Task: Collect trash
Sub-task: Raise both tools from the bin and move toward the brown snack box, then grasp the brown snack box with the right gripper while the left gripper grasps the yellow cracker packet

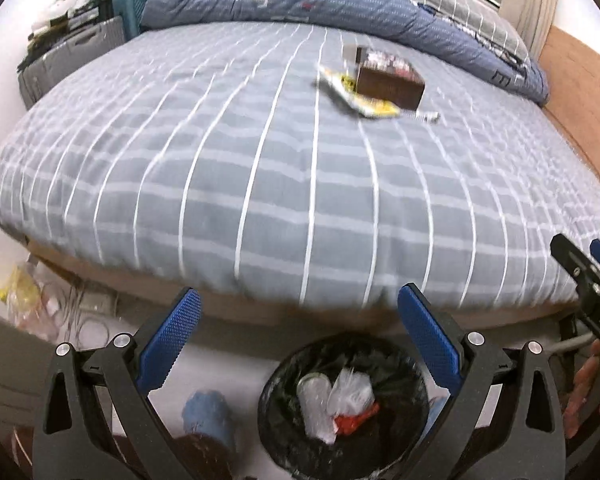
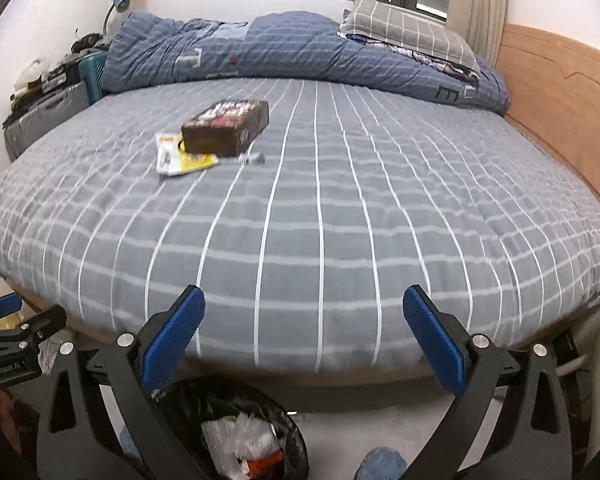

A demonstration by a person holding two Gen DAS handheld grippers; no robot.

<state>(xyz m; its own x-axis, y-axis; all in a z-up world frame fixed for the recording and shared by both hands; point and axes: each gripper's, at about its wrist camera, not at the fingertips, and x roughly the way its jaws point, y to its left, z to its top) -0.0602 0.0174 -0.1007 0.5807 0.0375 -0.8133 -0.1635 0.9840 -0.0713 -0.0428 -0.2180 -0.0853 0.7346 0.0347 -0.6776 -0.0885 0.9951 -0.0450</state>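
Left wrist view: the left gripper (image 1: 298, 320) has its blue jaws spread wide with nothing between them, hanging above the round black-lined trash bin (image 1: 276, 408) that already holds crumpled plastic. What's left to grab sits far up the grey checked bedsheet (image 1: 220, 168): a dark brown cardboard box (image 1: 390, 80) resting partly on a flat yellow-and-white wrapper (image 1: 356, 98). I'd guess the box is light but stiff, so pinch it across its short sides; the wrapper looks thin and slippery, better taken by an edge.

Right wrist view: the right gripper (image 2: 304, 320) is wide open and empty too. The mattress is soft, so pressing down will sink. A rumpled blue quilt (image 2: 284, 52) lies at the far side.
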